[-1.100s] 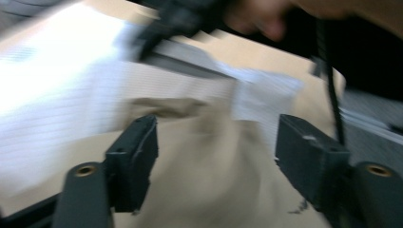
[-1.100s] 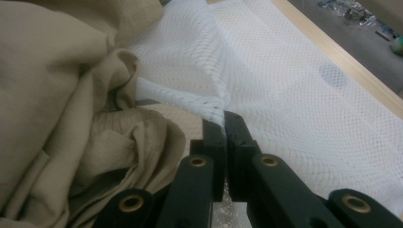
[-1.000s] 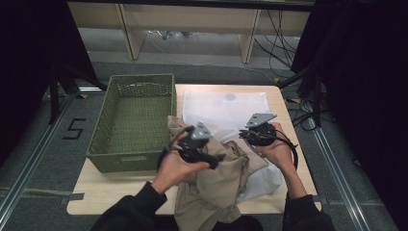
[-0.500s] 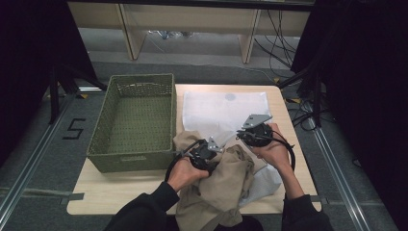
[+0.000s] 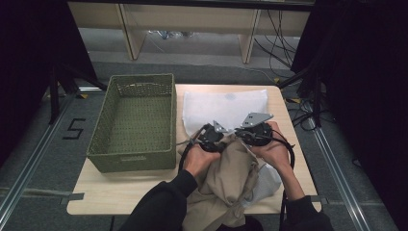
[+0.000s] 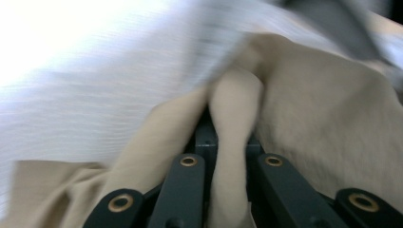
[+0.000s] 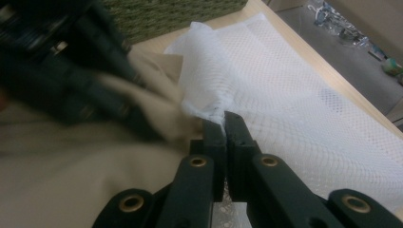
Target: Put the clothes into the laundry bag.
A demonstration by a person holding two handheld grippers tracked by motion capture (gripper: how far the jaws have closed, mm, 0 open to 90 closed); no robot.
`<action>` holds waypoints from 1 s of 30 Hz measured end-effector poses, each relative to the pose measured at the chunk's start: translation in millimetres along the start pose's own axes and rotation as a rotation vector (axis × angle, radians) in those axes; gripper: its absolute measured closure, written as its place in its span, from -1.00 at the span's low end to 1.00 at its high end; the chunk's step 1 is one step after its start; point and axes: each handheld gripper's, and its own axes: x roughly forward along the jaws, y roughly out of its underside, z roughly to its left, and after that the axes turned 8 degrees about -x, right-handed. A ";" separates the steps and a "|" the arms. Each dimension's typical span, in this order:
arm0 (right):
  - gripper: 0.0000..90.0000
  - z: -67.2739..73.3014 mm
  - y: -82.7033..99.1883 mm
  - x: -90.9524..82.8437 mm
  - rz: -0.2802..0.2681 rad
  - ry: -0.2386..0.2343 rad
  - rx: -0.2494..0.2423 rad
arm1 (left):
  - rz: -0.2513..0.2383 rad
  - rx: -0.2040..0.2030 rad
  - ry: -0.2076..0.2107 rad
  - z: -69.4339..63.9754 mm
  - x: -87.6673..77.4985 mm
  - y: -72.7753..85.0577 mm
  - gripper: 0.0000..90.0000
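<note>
Beige garment (image 5: 230, 178) bunched at worktop (image 5: 115, 192) front edge, over white mesh bag (image 5: 226, 103). Left gripper (image 6: 223, 142) clamps beige fold; right gripper (image 7: 223, 124) pinches mesh bag edge. Green basket (image 5: 132, 122) at left.

Beige garment (image 5: 226, 178) crumpled at near edge, partly inside white mesh bag (image 5: 223, 107) lying flat on table's right half.
</note>
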 end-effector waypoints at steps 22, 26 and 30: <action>1.00 2.7 -1.0 0.7 0.011 -0.009 -0.008 | 0.143 0.199 0.205 -31.2 -23.2 45.2 0.00; 1.00 7.2 -3.2 -0.2 0.021 -0.024 -0.031 | 0.067 0.192 0.087 -42.6 -11.1 39.3 0.82; 1.00 8.0 -8.3 -8.6 0.000 -0.018 -0.039 | -0.044 0.144 0.014 -35.1 -25.0 19.0 0.86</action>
